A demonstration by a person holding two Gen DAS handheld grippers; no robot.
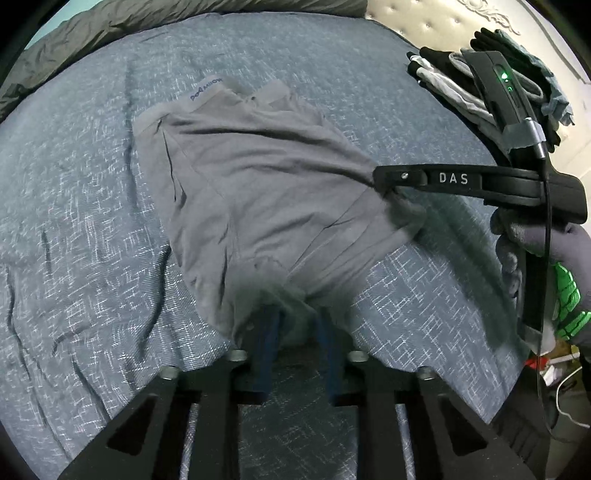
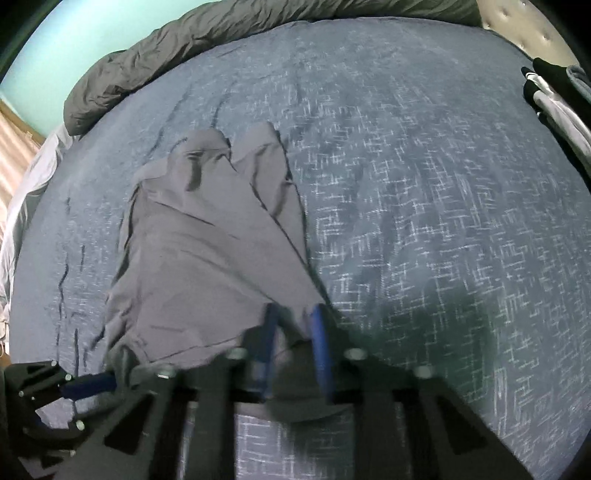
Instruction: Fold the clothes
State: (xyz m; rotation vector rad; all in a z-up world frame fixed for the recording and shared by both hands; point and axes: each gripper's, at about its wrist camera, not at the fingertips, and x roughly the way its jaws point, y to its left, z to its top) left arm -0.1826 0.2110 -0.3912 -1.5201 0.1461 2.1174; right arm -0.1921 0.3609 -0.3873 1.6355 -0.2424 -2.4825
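A grey pair of shorts (image 1: pixel 251 192) lies on the blue patterned bedspread (image 1: pixel 81 206), waistband with printed lettering at the far end. My left gripper (image 1: pixel 295 314) is shut on the near edge of the shorts, its blue fingers (image 1: pixel 267 332) pinching fabric. My right gripper (image 1: pixel 382 184) comes in from the right and is shut on the shorts' right edge. In the right wrist view the shorts (image 2: pixel 207 236) stretch away from my right gripper (image 2: pixel 295 321), which grips their near corner. My left gripper (image 2: pixel 92 384) shows at the lower left, holding the other corner.
A stack of folded dark and white clothes (image 1: pixel 480 85) sits at the far right of the bed by the tufted headboard (image 1: pixel 417 18). A dark grey duvet (image 2: pixel 221 40) is bunched along the far edge. The bed's near edge runs below the grippers.
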